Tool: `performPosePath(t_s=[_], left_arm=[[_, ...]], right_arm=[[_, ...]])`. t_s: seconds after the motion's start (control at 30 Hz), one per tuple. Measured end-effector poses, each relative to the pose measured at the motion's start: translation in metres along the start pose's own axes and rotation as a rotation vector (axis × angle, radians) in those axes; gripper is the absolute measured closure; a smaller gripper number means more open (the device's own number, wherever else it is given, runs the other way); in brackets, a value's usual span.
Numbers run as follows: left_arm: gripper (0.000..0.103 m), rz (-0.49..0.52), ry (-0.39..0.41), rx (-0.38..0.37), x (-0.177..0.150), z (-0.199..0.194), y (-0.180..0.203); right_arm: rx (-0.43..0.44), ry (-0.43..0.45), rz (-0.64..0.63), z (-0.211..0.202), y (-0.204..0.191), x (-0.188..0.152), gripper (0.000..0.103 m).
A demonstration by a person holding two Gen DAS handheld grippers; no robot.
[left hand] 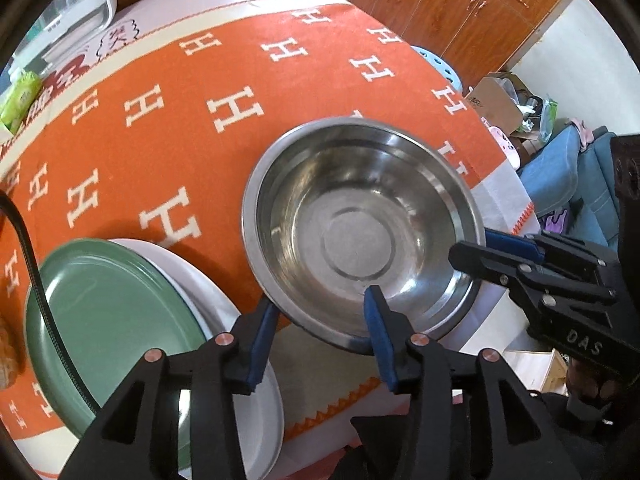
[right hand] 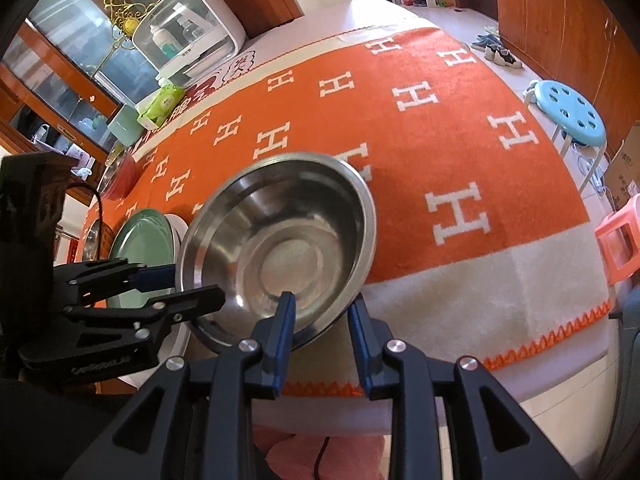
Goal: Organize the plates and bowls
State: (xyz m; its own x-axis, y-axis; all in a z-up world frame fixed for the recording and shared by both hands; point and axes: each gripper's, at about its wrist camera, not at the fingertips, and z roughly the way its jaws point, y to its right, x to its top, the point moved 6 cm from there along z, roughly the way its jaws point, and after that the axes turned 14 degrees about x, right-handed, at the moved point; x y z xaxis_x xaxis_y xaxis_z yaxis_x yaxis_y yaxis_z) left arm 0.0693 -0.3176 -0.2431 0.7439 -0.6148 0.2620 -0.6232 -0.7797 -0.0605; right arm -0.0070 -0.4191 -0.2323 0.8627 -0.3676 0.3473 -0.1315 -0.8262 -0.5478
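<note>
One steel bowl [left hand: 360, 232], two stacked plates: green plate [left hand: 108, 316] on white plate [left hand: 256, 392]. Your left hand-held gripper [left hand: 320, 316] straddles bowl rim, slack; right hand-held gripper [right hand: 322, 320] likewise.

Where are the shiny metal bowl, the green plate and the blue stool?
metal bowl [left hand: 356, 240], left wrist view, flat inner bottom.
green plate [left hand: 108, 312], left wrist view, inner face.
blue stool [right hand: 570, 114], right wrist view, seat top.

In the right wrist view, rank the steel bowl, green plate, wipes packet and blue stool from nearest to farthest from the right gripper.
From the right gripper:
1. Steel bowl, rim between its fingers.
2. Green plate, left.
3. Wipes packet at far left and blue stool at far right: too close to call.
</note>
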Motion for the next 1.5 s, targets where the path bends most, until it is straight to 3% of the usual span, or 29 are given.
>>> performPosePath(t_s=[0.13, 0.23, 0.33, 0.67, 0.9, 1.07, 1.5], left_arm=[[0.054, 0.021, 0.017, 0.010, -0.001, -0.010, -0.003], [0.050, 0.034, 0.042, 0.017, -0.003, -0.020, -0.005], [0.046, 0.031, 0.064, 0.003, -0.004, -0.031, -0.009], [0.039, -0.065, 0.159, 0.006, -0.003, -0.067, -0.058], [0.036, -0.127, 0.222, 0.053, -0.011, -0.097, -0.123], [0.029, -0.164, 0.258, 0.097, -0.024, -0.116, -0.177], [0.024, -0.275, 0.301, 0.166, -0.063, -0.144, -0.336]], right_arm=[[-0.029, 0.023, -0.013, -0.005, 0.000, 0.008, 0.075], [-0.046, 0.055, -0.018, -0.010, 0.000, 0.017, 0.064], [-0.059, 0.086, -0.032, -0.015, -0.003, 0.026, 0.063], [-0.079, 0.099, -0.124, -0.005, -0.038, 0.048, 0.050], [-0.089, 0.127, -0.157, 0.013, -0.084, 0.058, 0.040], [-0.077, 0.140, -0.167, 0.038, -0.130, 0.063, 0.039], [-0.024, 0.136, -0.306, 0.111, -0.269, 0.081, 0.037]])
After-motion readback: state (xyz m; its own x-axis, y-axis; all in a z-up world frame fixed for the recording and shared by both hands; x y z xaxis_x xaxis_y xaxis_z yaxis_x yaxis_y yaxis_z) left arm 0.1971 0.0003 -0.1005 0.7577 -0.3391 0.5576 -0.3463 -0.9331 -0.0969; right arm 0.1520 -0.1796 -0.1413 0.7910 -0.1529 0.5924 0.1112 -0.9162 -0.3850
